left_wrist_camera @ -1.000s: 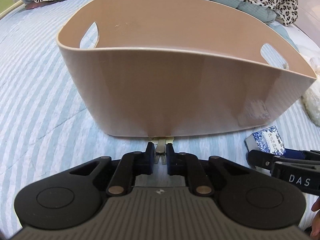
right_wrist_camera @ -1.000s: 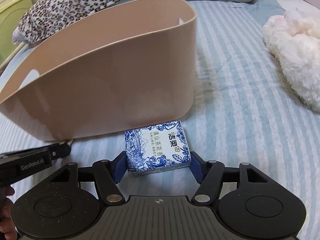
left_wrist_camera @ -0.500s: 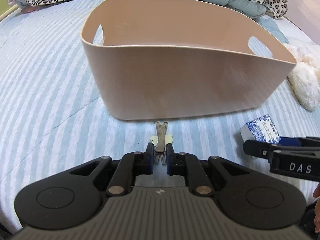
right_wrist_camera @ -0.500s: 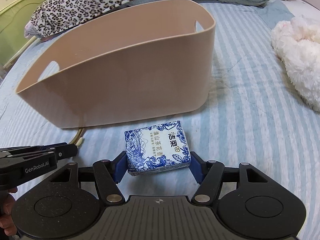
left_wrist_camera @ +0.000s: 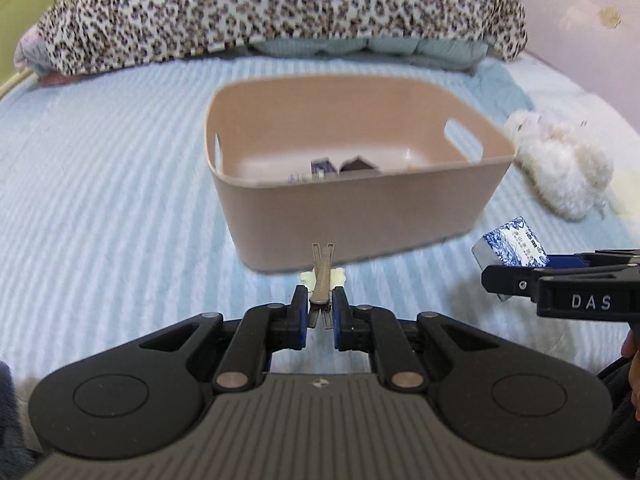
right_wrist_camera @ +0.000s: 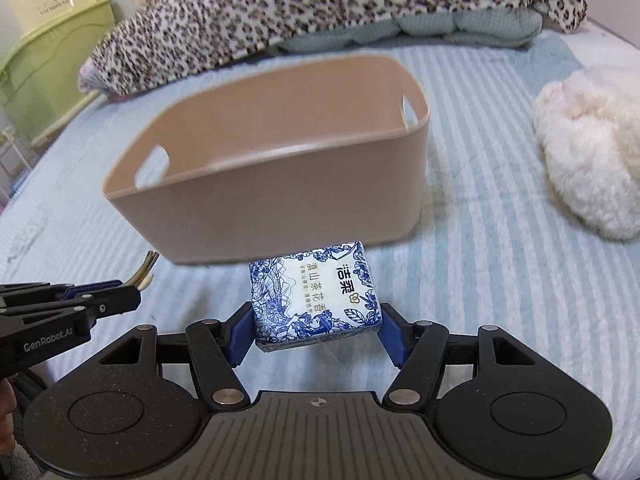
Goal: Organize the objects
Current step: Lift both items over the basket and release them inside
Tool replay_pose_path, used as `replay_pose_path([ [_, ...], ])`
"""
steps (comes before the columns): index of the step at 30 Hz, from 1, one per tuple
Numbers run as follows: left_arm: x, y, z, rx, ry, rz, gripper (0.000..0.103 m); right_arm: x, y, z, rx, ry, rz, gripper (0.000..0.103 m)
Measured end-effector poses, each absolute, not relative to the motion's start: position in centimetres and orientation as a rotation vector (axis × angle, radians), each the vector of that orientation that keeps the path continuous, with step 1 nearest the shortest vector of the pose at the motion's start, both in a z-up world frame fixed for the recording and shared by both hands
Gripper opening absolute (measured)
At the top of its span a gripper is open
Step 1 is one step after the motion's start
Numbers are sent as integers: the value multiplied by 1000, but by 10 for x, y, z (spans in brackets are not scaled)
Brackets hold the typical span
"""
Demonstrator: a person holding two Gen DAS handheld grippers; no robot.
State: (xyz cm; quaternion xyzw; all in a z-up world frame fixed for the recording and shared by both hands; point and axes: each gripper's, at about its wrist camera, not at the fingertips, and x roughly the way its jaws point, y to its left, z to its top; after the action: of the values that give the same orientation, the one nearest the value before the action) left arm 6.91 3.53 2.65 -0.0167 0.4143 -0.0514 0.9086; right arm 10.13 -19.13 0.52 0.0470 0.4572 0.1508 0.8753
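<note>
A beige plastic bin (left_wrist_camera: pixel 360 208) with cut-out handles stands on the striped bed; it also shows in the right wrist view (right_wrist_camera: pixel 280 184). Small dark items (left_wrist_camera: pixel 344 168) lie inside it. My left gripper (left_wrist_camera: pixel 320 312) is shut on a grey hair clip (left_wrist_camera: pixel 322 276) with a cream end, held above the bed in front of the bin. My right gripper (right_wrist_camera: pixel 316 332) is shut on a blue-and-white tissue pack (right_wrist_camera: pixel 316 296), also lifted, to the right of the left gripper. The pack also shows in the left wrist view (left_wrist_camera: pixel 510 246).
A leopard-print blanket (left_wrist_camera: pixel 272 12) and teal quilt (left_wrist_camera: pixel 360 46) lie behind the bin. A white fluffy toy (right_wrist_camera: pixel 588 148) lies right of the bin. A green cabinet (right_wrist_camera: pixel 44 56) stands beyond the bed at the far left.
Both grippers have risen and pulled back from the bin with their objects, so the bin looks smaller and its inside now shows.
</note>
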Motion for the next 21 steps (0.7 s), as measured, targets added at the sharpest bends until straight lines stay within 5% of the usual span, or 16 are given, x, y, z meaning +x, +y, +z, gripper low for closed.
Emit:
replay_pose_path([
  [13, 108, 34, 82, 5, 674, -67, 13, 128, -188, 77, 109, 755, 324, 61],
  [21, 174, 18, 69, 56, 690, -25, 13, 174, -188, 78, 147, 720, 276, 61],
])
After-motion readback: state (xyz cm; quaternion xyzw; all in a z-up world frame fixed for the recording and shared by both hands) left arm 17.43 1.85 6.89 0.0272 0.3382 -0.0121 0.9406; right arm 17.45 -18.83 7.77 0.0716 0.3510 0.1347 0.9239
